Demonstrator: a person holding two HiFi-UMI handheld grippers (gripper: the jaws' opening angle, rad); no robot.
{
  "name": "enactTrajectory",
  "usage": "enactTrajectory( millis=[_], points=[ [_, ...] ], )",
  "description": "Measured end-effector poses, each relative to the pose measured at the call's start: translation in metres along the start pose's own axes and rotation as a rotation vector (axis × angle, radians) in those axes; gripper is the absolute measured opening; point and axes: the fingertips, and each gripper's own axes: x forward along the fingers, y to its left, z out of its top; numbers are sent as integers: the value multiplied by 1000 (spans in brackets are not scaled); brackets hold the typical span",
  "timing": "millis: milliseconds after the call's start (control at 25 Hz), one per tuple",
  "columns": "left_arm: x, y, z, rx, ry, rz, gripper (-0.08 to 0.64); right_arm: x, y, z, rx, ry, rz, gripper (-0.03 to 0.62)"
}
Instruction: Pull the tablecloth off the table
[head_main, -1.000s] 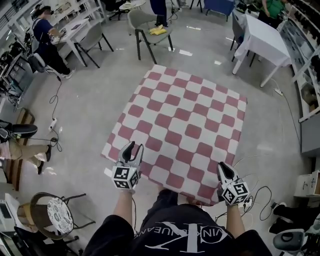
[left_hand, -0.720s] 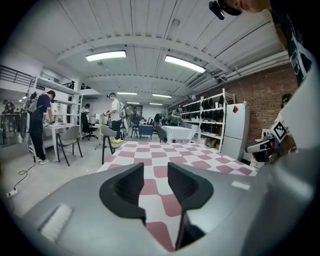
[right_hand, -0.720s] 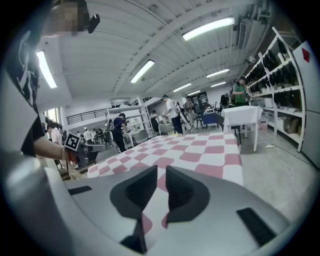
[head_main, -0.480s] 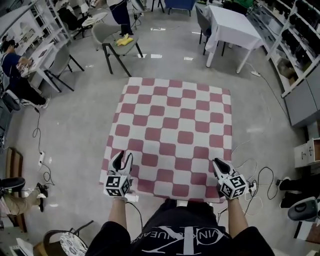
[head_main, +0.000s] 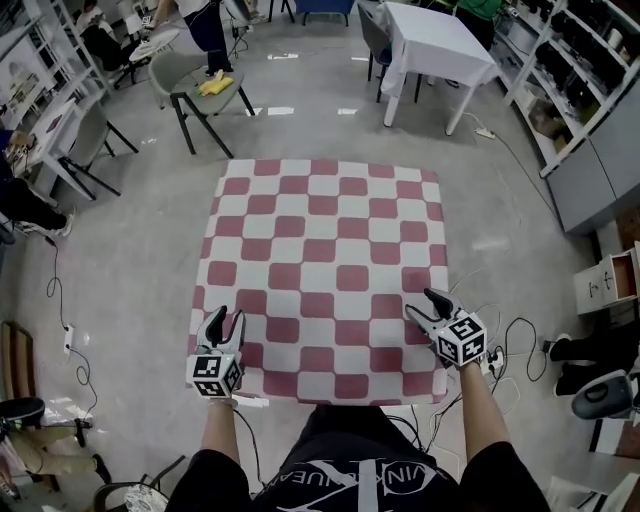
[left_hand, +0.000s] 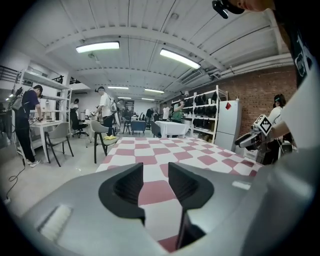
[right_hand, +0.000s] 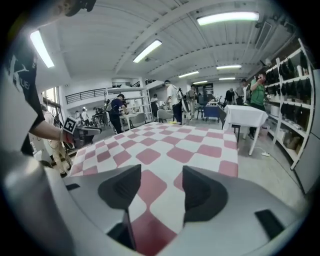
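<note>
A red-and-white checked tablecloth (head_main: 320, 270) lies flat over the table in front of me. My left gripper (head_main: 222, 320) hovers at its near-left corner. Its jaws stand apart and are opening a little, with only flat cloth (left_hand: 170, 150) seen past them and nothing pinched. My right gripper (head_main: 422, 306) is over the near-right corner. Its jaws are opening wide above the cloth (right_hand: 165, 142), and nothing is gripped between the pads. In the gripper views the left gripper (left_hand: 156, 182) and right gripper (right_hand: 161, 192) each look across the checked surface.
A grey chair (head_main: 195, 85) with a yellow thing on it stands beyond the far-left corner. A white-covered table (head_main: 435, 40) is beyond the far right. Cables (head_main: 505, 345) lie on the floor by my right hand. Shelving (head_main: 590, 90) lines the right wall.
The right jaws, closed at the cloth's near edge before, now stand apart. The left gripper has shifted toward the near-left corner. The head view has swung, so the cloth looks squarer.
</note>
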Motion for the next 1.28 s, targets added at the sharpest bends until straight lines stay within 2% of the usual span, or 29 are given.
enactTrajectory(
  millis=[120, 360, 560, 840, 1040, 1280],
  points=[
    [8, 1, 6, -19, -4, 14, 143, 18, -17, 1, -8, 32, 6, 269],
    [21, 10, 5, -30, 9, 44, 143, 51, -33, 4, -111, 135, 74, 309],
    [30, 3, 7, -44, 10, 42, 143, 70, -48, -8, -224, 281, 120, 342],
    [38, 2, 0, -34, 30, 43, 143, 81, -64, -32, -235, 425, 120, 354],
    [36, -1, -3, -38, 40, 48, 143, 81, -65, -38, -205, 419, 125, 354],
    [36, -5, -9, -41, 55, 45, 143, 83, -63, -37, -237, 454, 137, 351]
  ],
)
